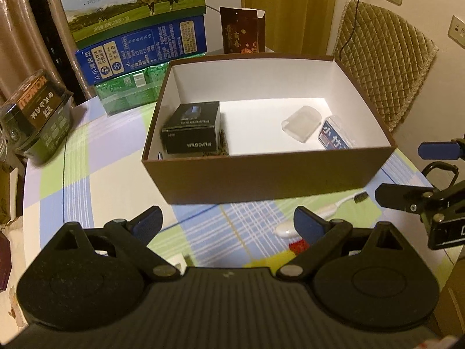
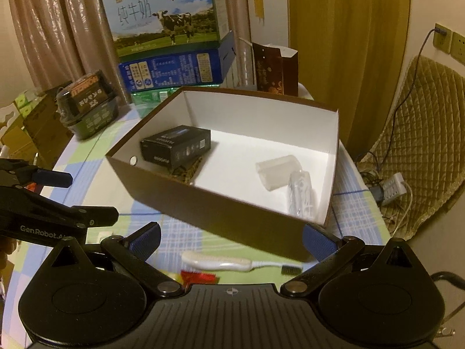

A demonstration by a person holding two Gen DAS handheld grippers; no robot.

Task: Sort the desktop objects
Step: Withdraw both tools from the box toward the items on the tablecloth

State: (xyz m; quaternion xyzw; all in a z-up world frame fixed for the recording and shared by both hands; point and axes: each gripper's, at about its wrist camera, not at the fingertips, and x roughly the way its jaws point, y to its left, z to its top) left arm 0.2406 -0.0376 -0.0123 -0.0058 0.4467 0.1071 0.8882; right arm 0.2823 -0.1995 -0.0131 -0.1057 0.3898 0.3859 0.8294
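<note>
Nearest the cameras, both sets of tongs are spread wide and nothing is held: the left tongs (image 1: 228, 224) and the right tongs (image 2: 232, 240) hover low over the checked blue-and-green surface (image 1: 87, 157), on the near side of the brown cardboard box with a white interior (image 1: 261, 180).

Just before the box's near wall lies a white plastic toothbrush with a dark bristle head (image 2: 235, 263), flat on the surface. Its long axis runs roughly parallel to that wall in the right wrist view, with the bristle end towards the box's right near corner and the thick handle to the left. A small red packet (image 2: 199, 277) lies just beside the handle, on the side away from the box.

Inside the box are a black rectangular carton (image 1: 193, 126) at its left, and a translucent plastic case (image 1: 302, 122) and a clear blue-labelled packet (image 1: 334, 135) at its right.

The step in hand is judged to be picking up the toothbrush. The next move calls for the right tongs to be lowered across the handle, closed, then lifted over the wall.
</note>
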